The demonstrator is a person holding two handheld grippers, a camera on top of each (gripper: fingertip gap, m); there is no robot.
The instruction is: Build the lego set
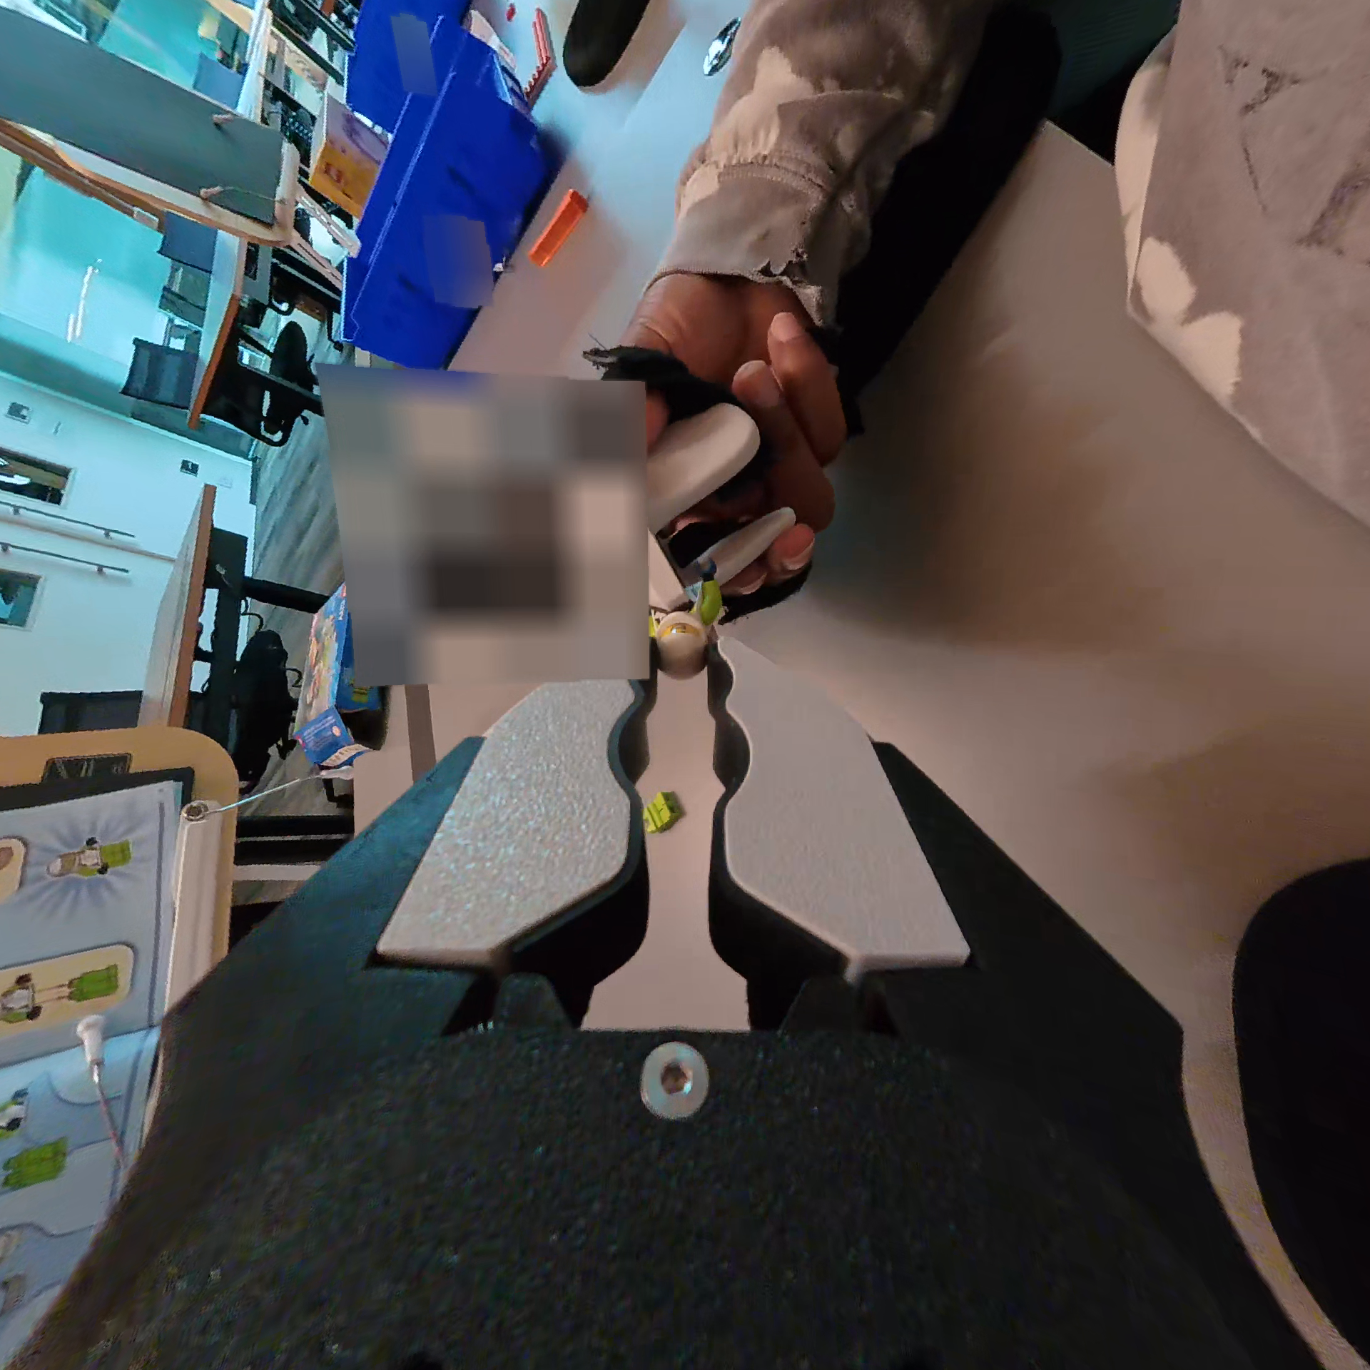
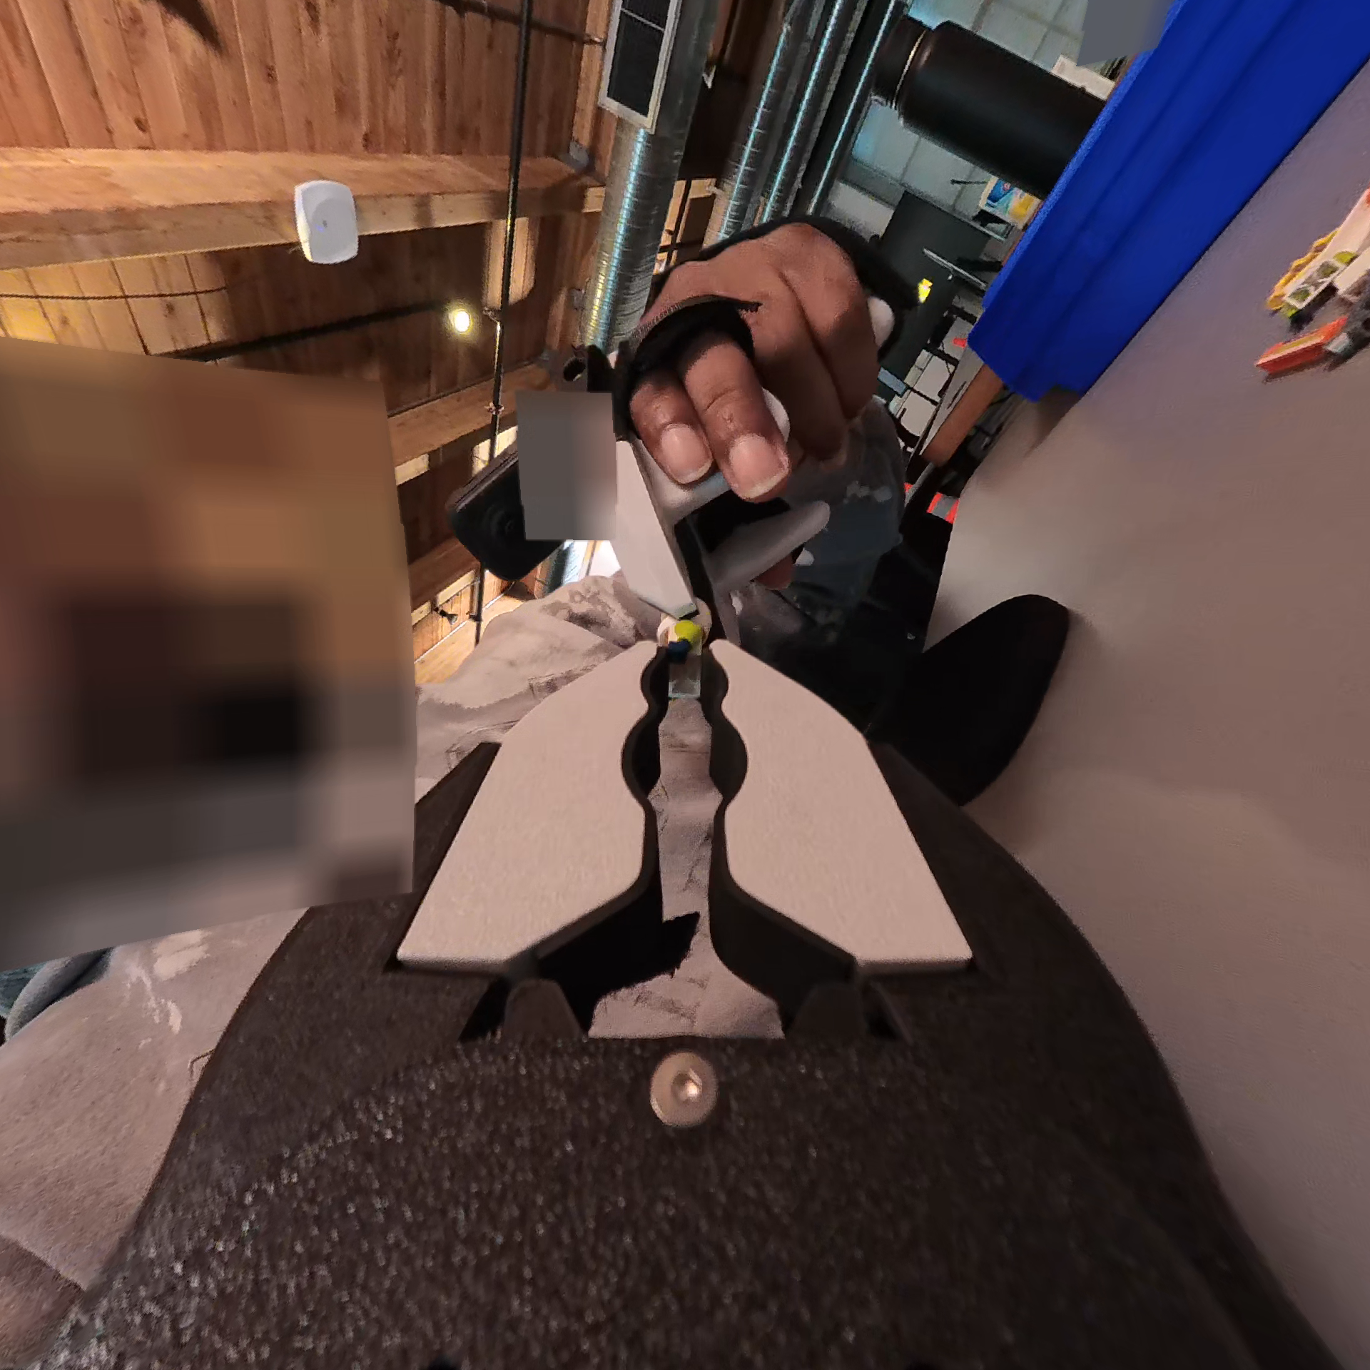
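Blue storage bins (image 1: 445,193) stand on the white desk (image 1: 1038,593) at its far side; their contents cannot be seen from either view. An orange brick (image 1: 558,227) lies on the desk just beside them, and in the right wrist view a scatter of small coloured pieces (image 2: 1319,319) lies near the bins.

The 2 claws meet tip to tip above the desk. The left claw (image 1: 682,667) has its fingers drawn close, with only a narrow gap, and its tips touch a small white round lego head piece (image 1: 680,643) that carries yellow-green parts. Whether the tips truly pinch it cannot be told. The right claw (image 2: 686,656) is likewise nearly closed, its tips gripping a small pale lego minifigure part (image 2: 683,678) topped by a blue and a yellow-green bit.

Each claw is held by a hand: the right hand (image 1: 741,415) shows in the left view, the left hand (image 2: 763,371) in the right view.

A lime green lego leg piece (image 1: 662,812) lies on the desk below the left claw. An open instruction booklet (image 1: 74,964) rests at the desk's edge.
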